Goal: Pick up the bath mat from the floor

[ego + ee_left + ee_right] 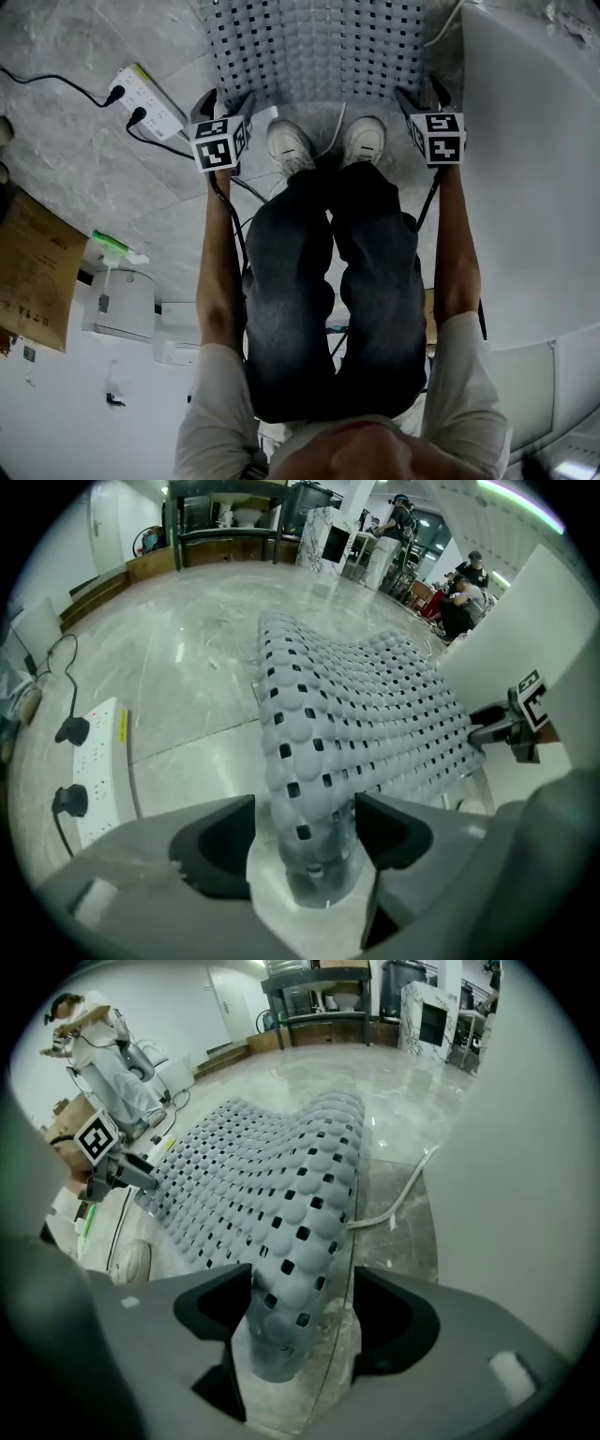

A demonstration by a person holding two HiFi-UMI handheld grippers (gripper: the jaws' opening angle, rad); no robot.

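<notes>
The grey bath mat [319, 47], bumpy with rows of square holes, lies on the marble floor ahead of the person's shoes [291, 145]. My left gripper [225, 101] points down at its near left corner. In the left gripper view the mat [356, 705] rises in a fold, and my left gripper [305, 832] stands open with that corner between the jaws, unpinched. My right gripper [424, 96] is at the near right corner. In the right gripper view the mat [272, 1176] runs between the jaws of my open right gripper [302, 1312].
A white power strip [145, 101] with black plugs and cables lies left of the mat. A white panel [534, 187] stands close on the right, with a thin white cable [403, 1194] along its foot. A cardboard box [33, 272] sits at far left. People [464, 592] are far behind.
</notes>
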